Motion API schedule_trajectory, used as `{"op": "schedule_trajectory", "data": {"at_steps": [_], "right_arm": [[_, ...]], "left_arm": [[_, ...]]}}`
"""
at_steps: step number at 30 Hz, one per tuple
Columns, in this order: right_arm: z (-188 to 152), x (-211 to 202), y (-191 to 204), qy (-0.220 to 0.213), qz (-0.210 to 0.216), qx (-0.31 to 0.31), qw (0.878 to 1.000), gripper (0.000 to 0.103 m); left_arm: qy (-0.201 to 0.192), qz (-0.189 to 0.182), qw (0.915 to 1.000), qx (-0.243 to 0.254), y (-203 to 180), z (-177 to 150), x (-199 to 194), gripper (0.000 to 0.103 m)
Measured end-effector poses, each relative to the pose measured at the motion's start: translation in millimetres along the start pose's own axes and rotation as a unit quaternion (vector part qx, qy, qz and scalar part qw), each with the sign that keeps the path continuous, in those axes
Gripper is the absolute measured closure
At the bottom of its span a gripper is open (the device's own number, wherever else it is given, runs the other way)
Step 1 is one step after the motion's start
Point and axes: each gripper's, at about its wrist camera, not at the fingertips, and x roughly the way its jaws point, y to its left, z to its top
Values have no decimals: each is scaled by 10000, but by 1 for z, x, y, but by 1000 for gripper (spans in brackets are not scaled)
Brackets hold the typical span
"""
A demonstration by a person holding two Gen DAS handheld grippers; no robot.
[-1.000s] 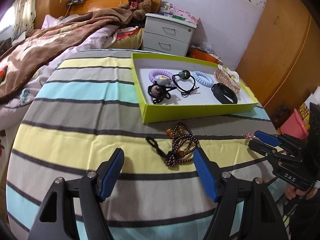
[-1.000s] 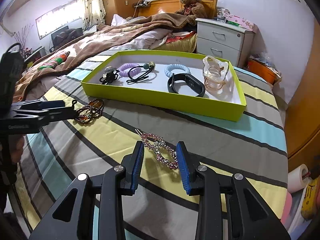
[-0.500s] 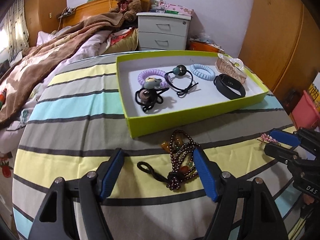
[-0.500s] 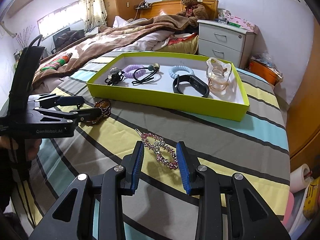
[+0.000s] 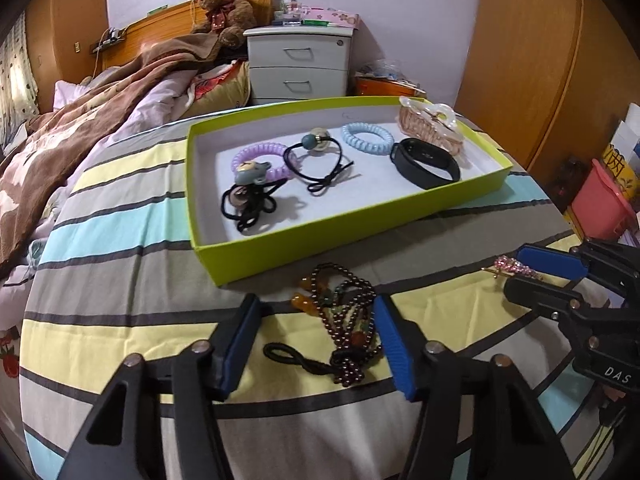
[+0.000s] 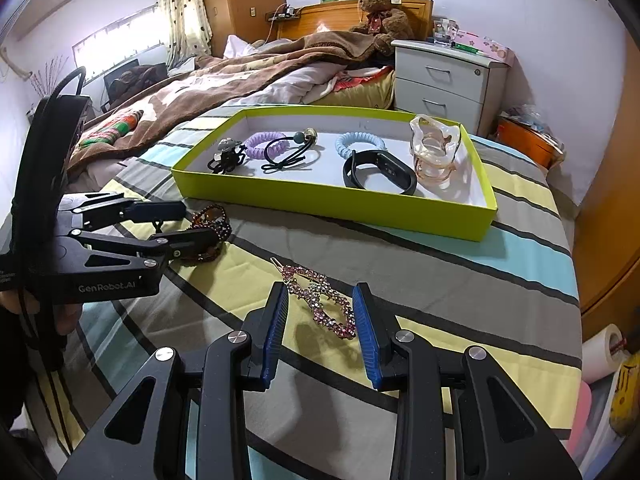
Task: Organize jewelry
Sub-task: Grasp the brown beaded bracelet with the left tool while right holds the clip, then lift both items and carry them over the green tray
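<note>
Your striped table (image 5: 120, 280) carries a green tray (image 5: 320, 248) at its far side. Inside the tray, from its left end to its right, lie a black hair tie with a charm (image 5: 248, 204), a purple coil tie (image 5: 260, 160), a black tie with a bead (image 5: 316, 156), a blue coil tie (image 5: 366, 138), a black wristband (image 5: 426, 163) and a peach hair claw (image 5: 430, 124). Just in front of the tray's near wall, your left gripper (image 5: 316, 340) stands wide around the bead bracelets (image 5: 348, 320) without closing on them. Further right of the tray's front, your right gripper (image 6: 320, 328) sits narrower, its blue pads either side of the pink rhinestone clip (image 6: 320, 300), which lies flat on the cloth.
</note>
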Motion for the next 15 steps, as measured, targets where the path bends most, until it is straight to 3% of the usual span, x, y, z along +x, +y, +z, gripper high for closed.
{"op": "schedule_trajectory", "data": {"at_steps": [5, 9, 15], "right_arm": [[0, 0, -1, -6, 0, 8, 10000, 68], [0, 1, -2, -18, 8, 18, 10000, 68], [-1, 1, -1, -34, 7, 31, 10000, 68]], "left_arm": [[9, -85, 9999, 88, -5, 1, -1, 65], [13, -106, 9999, 123, -8, 1, -1, 70], [24, -139, 9999, 60, -9, 1, -2, 85]]}}
